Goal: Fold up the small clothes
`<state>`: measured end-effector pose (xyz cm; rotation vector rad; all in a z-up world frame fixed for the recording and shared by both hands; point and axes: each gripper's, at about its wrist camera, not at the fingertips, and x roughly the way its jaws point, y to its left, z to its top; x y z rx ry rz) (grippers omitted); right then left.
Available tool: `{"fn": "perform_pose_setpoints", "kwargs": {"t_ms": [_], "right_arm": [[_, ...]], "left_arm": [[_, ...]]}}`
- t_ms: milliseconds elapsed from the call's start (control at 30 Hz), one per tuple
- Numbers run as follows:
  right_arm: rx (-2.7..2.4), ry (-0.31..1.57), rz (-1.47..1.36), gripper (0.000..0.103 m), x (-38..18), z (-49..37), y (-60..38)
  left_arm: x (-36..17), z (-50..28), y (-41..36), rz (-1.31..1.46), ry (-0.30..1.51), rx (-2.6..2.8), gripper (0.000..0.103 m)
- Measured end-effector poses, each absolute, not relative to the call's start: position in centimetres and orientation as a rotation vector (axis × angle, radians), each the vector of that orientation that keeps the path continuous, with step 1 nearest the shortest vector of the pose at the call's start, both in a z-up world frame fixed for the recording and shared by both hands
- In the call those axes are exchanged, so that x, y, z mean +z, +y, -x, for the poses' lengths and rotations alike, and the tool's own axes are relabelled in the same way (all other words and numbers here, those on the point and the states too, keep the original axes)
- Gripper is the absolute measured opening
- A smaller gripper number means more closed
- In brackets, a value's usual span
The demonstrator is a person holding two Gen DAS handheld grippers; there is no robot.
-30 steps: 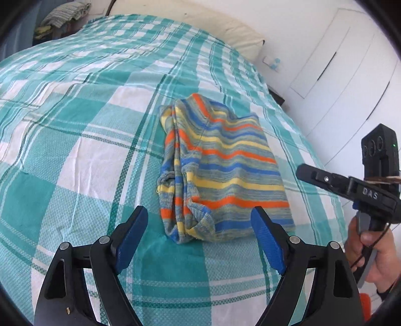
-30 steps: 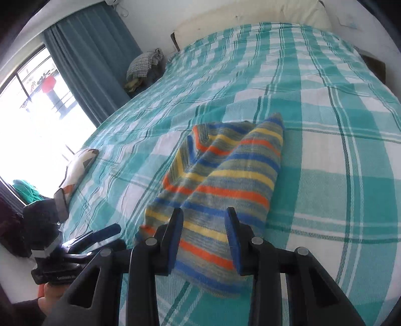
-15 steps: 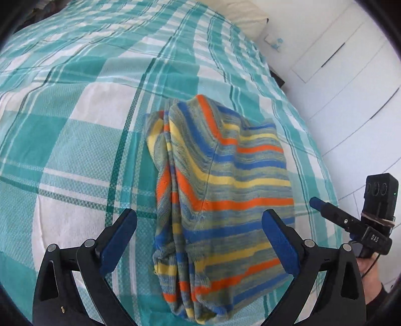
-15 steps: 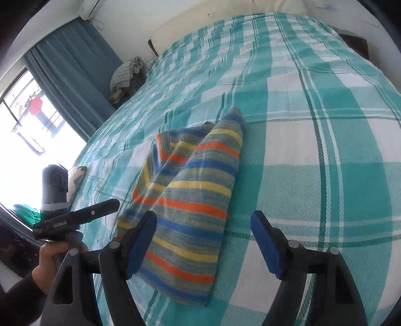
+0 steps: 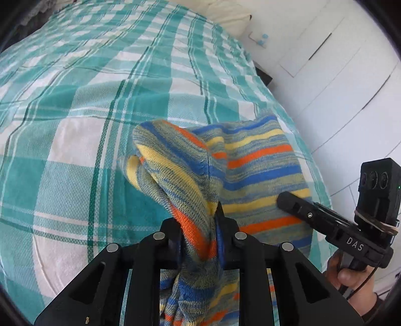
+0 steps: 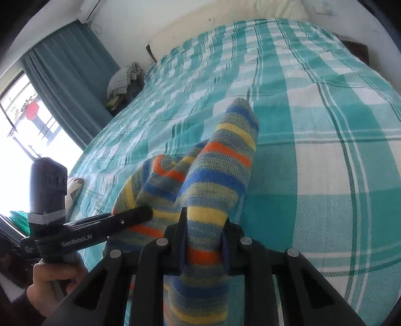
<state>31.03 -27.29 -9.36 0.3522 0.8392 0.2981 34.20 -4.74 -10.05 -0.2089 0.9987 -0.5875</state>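
Currently your left gripper [image 5: 200, 240] is clamped tight on a bunched edge of the knitted garment striped blue, orange and yellow [image 5: 260, 175]. Your right gripper [image 6: 204, 247] is likewise pinched closed on its near edge. The garment lies on the teal-and-white checked bedspread [image 5: 75, 150], its near part lifted between both grippers.

Bed [image 5: 75, 155] covered by a teal-and-white checked bedspread [image 6: 325, 150]; the cover runs to the far end. A striped knit garment [image 5: 260, 170] in blue, yellow, orange and grey lies on the near part of the cover, partly folded, near edge bunched and raised. Cream pillow [image 6: 275, 10] at the far end. A heap of clothes [image 6: 122, 82] sits at the far left edge.
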Motion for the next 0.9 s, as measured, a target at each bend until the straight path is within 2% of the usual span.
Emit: {"fn": "perform_pose_setpoints", "kwargs": {"t_ms": [133, 200, 233, 267, 300, 333, 433, 500, 633, 800, 900], "right_arm": [[0.312, 0.784, -0.376, 0.022, -4.6, -28.8, -27.9], [0.294, 0.819, -0.398, 0.027, -4.4, -28.6, -28.2], [0.261, 0.846, -0.387, 0.042, -4.8, -28.4, -28.5], [0.218, 0.864, -0.364, 0.069, -5.3, -27.8, -28.8], [0.176, 0.878, -0.334, 0.078, -6.0, -26.7, -29.3], [0.142, 0.893, -0.3, 0.082, -6.7, -25.2, -29.9], [0.061, 0.957, -0.18, 0.084, -8.4, -20.4, -30.6], [0.029, 0.982, -0.116, 0.085, -9.0, -17.1, -30.1], [-0.007, 0.977, -0.022, 0.094, -8.6, -10.5, -28.2], [-0.069, 0.933, 0.008, 0.096, -6.2, -4.5, -26.5], [-0.105, 0.919, 0.019, 0.096, -5.2, -2.3, -26.0]], "left_arm": [[-5.3, -31.9, -4.9, 0.168, 0.933, -0.629, 0.022], [-5.4, -31.6, -5.3, 0.131, 0.961, -0.6, 0.04], [-5.9, -31.2, -5.4, 0.102, 0.967, -0.558, 0.064], [-6.8, -30.4, -5.1, 0.067, 0.963, -0.5, 0.083], [-7.5, -29.2, -4.7, 0.034, 0.958, -0.45, 0.086], [-8.3, -27.6, -4.3, -0.01, 0.95, -0.418, 0.086], [-9.3, -21.7, -3.0, -0.133, 0.901, -0.353, 0.088], [-9.2, -17.8, -2.4, -0.176, 0.864, -0.305, 0.093], [-7.1, -11.4, -1.6, -0.201, 0.782, -0.226, 0.098], [-4.8, -7.8, 0.0, -0.086, 0.785, -0.243, 0.101], [-4.4, -7.0, 0.1, -0.117, 0.799, -0.196, 0.101]]}}
